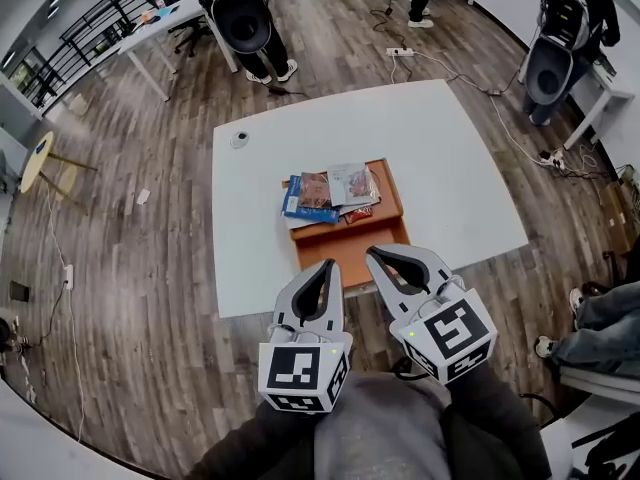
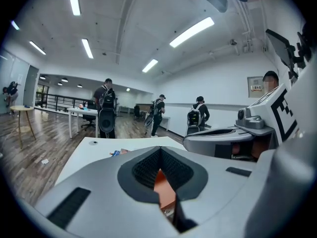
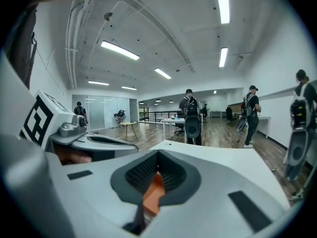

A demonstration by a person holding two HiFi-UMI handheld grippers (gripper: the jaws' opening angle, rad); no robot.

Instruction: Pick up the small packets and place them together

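Low in the head view, the left gripper [image 1: 330, 265] has its jaws together on nothing; above it, mid-frame, the small packets [image 1: 330, 194] lie heaped on an orange tray [image 1: 386, 230] on the white table [image 1: 460, 158]. Just right, the right gripper [image 1: 372, 255] is likewise closed and empty. The gripper views catch that tray only as an orange sliver behind the jaws.

— Can any writing be read here?
— No. The packets [image 1: 331, 194] carry print, but it is too small to read (only colours show). The wall notice [image 2: 256, 86] is also blurred.
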